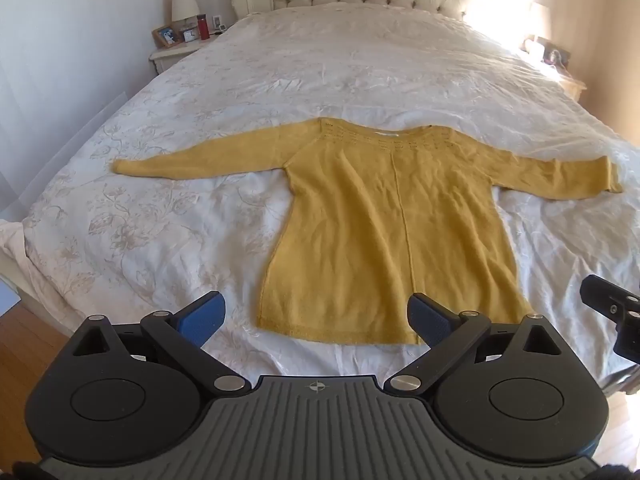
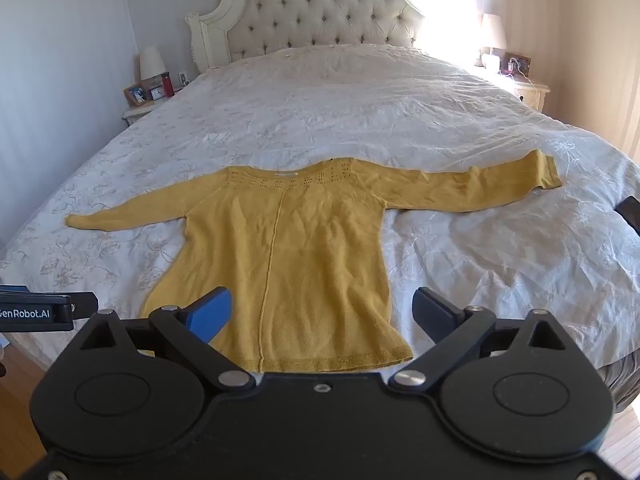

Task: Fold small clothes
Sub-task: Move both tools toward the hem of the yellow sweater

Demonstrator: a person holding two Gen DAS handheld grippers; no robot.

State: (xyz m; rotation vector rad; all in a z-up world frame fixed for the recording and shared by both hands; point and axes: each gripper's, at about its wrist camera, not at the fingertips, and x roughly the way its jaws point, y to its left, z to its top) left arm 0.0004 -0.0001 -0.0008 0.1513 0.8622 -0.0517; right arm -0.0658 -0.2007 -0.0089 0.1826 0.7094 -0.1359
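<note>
Sweater [image 1: 372,232] lies flat, hem near, collar far, sleeves spread left-right; both left gripper [image 1: 316,320] and right gripper [image 2: 322,316] released, seemingly above hem, neither clearly nearer.

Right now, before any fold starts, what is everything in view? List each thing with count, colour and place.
sweater: one, mustard yellow, flat near the foot of the bed, sleeves spread
bedspread: one, white floral, covering the bed
headboard: one, cream tufted, far end
nightstands: two, cream, either side of the headboard
lamps: two, pale shades, one per nightstand
bottle: one, red, far-left nightstand
photo frame: one, wooden, same nightstand
left gripper: black, blue pads, open above the hem
right gripper: black, blue pads, open above the hem
</note>
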